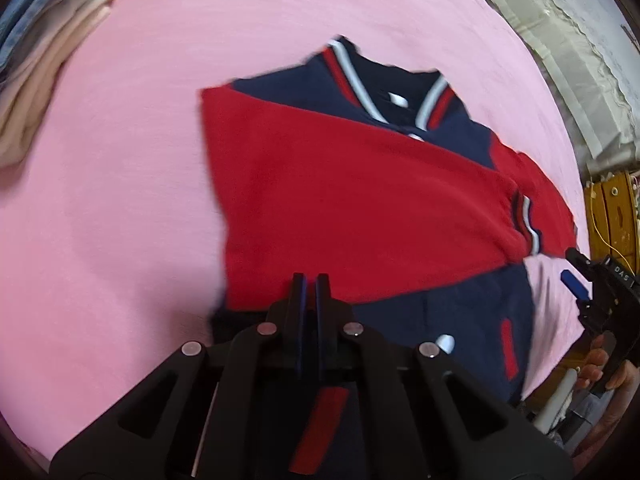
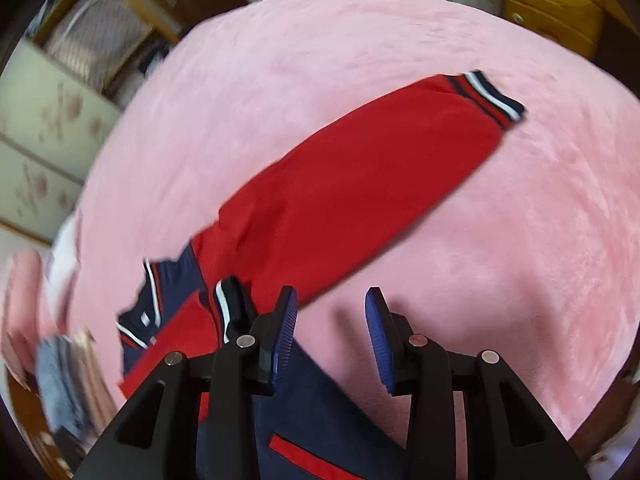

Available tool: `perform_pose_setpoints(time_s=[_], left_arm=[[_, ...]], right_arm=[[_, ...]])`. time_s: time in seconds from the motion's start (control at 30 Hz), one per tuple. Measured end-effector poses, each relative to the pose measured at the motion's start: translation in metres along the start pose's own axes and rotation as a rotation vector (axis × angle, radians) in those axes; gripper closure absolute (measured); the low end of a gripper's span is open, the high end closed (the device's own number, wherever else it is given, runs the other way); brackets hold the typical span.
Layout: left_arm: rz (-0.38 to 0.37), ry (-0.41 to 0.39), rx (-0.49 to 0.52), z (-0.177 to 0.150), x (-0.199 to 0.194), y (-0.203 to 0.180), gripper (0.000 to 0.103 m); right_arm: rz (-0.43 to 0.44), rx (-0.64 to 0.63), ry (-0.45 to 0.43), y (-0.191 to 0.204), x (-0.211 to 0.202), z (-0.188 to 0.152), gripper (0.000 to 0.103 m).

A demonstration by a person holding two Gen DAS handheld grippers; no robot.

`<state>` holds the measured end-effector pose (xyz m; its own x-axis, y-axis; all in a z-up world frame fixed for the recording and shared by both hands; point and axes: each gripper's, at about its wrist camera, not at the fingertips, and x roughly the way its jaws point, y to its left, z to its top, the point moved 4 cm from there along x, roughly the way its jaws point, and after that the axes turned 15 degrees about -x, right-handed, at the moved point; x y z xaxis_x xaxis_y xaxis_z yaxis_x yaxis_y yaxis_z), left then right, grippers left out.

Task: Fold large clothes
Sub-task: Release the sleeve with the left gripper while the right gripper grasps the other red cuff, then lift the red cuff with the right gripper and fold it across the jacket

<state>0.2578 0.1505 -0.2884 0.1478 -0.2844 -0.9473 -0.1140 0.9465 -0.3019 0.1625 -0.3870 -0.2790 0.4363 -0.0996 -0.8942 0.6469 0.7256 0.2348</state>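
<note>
A navy and red varsity jacket (image 1: 360, 208) lies on the pink blanket (image 1: 120, 200), its striped collar at the far end. One red sleeve is folded across the chest. The other red sleeve (image 2: 360, 184) lies stretched out to the right, striped cuff (image 2: 490, 98) at its far end. My left gripper (image 1: 311, 280) is shut above the near edge of the folded red sleeve; I cannot tell whether cloth is between its fingers. My right gripper (image 2: 332, 304) is open and empty, just above the blanket beside the stretched sleeve's shoulder end. It also shows in the left wrist view (image 1: 576, 276).
A stack of folded clothes (image 1: 44, 64) sits at the blanket's far left. Wooden furniture (image 1: 612, 216) and a pale cabinet (image 2: 44, 148) stand beyond the blanket's edges. A wooden drawer unit (image 2: 552, 12) is behind the blanket.
</note>
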Motion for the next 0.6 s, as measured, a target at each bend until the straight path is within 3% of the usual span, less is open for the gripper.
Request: perform_pose_setpoints(time_s=[0.23,0.37,0.47,0.6], left_arm=[[0.012,0.019,-0.018,-0.036,0.011,-0.09,0.096],[-0.002,0.018,-0.037,-0.049,0.029,-0.15,0.077],[0.001,-0.004,-0.066,-0.055,0.03,-0.187,0.075],[-0.001,-0.009,-0.104,-0.061,0.027,-0.218,0.075]], right_arm=[[0.078,0.202,-0.044,-0.079,0.007,0.012,0.066],[0.097,0.274,-0.052,-0.122,0.015,0.032,0.066],[0.098,0.27,-0.03,-0.144,0.023,0.051,0.066],[0.097,0.163,-0.005,-0.158,0.038,0.078,0.066]])
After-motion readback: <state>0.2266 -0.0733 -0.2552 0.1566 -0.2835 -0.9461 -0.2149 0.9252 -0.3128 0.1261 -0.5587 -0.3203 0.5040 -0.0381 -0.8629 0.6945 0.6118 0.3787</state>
